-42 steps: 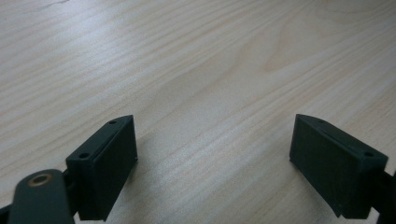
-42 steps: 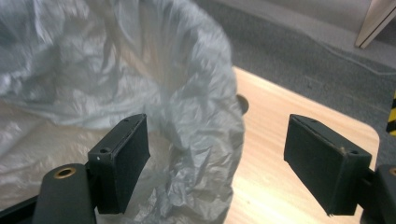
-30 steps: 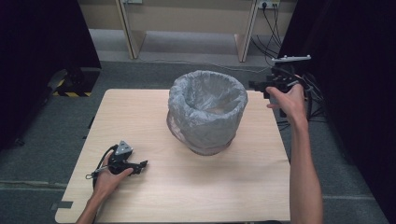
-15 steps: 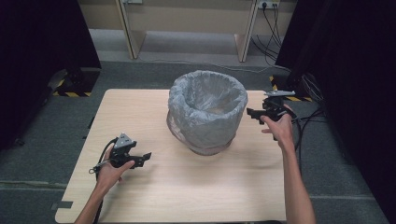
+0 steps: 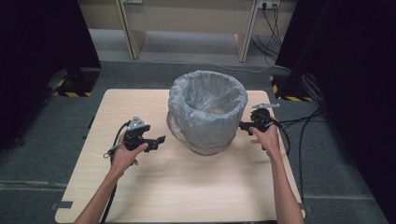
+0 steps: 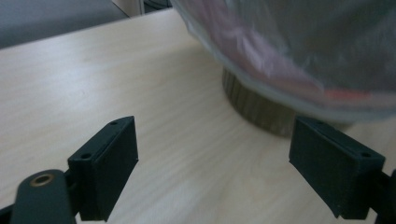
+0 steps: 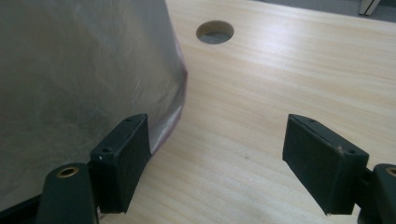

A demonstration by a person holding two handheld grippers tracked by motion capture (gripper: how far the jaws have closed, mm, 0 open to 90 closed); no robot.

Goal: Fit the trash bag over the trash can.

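Your left tool [image 5: 160,139] and right tool [image 5: 243,125] both stood open and empty, the bag-lined bin [image 5: 207,110] on the bench [image 5: 187,186] between them. The liner looked thin, slippery; I judged its rim the best hold.

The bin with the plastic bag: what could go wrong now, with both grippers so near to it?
1. The right gripper sits open against the loose bag; closing may pinch only film and tear it or pull it off the bin.
2. The left gripper is open beside the base; a push from one side could slide or tip the bin.
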